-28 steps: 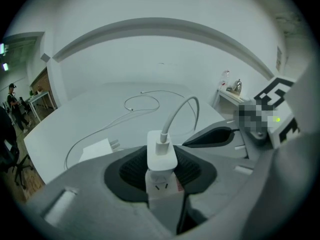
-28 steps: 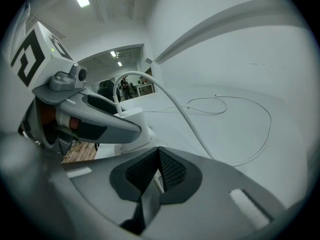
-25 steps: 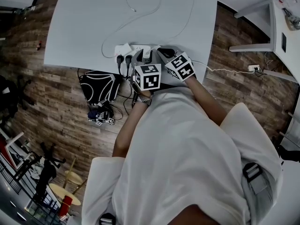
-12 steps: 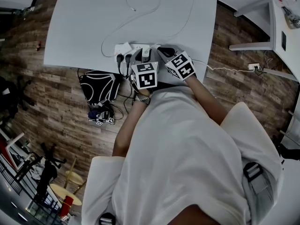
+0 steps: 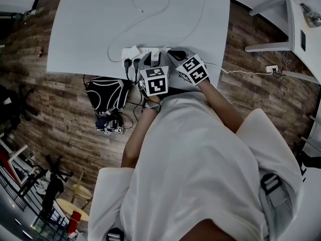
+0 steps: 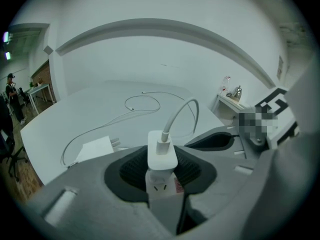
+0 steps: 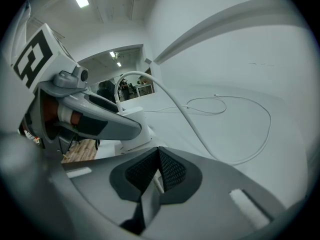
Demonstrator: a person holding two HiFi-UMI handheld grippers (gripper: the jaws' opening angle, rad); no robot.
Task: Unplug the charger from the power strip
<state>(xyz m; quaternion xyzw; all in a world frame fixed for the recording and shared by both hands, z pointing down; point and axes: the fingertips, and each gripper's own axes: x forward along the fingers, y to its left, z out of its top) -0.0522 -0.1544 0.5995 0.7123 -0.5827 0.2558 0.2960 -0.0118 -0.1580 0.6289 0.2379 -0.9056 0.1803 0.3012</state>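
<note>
Left gripper (image 6: 160,170) is clamped on the white charger (image 6: 162,153), pads on both its sides. The charger sits upright on the strip (image 6: 161,188) and looks plugged in. Its cable (image 6: 181,111) arcs up and away over the table (image 6: 90,109). Right gripper (image 7: 158,171) has its jaws together, just right of the left one. Both are at the table's near edge. Can't tell if the right one touches the strip.

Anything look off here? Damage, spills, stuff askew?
Nothing damaged or spilled. Two minor oddities: a white adapter lies loose and unplugged on the table, prongs bare, and the power strip sits right at the table's near edge.
</note>
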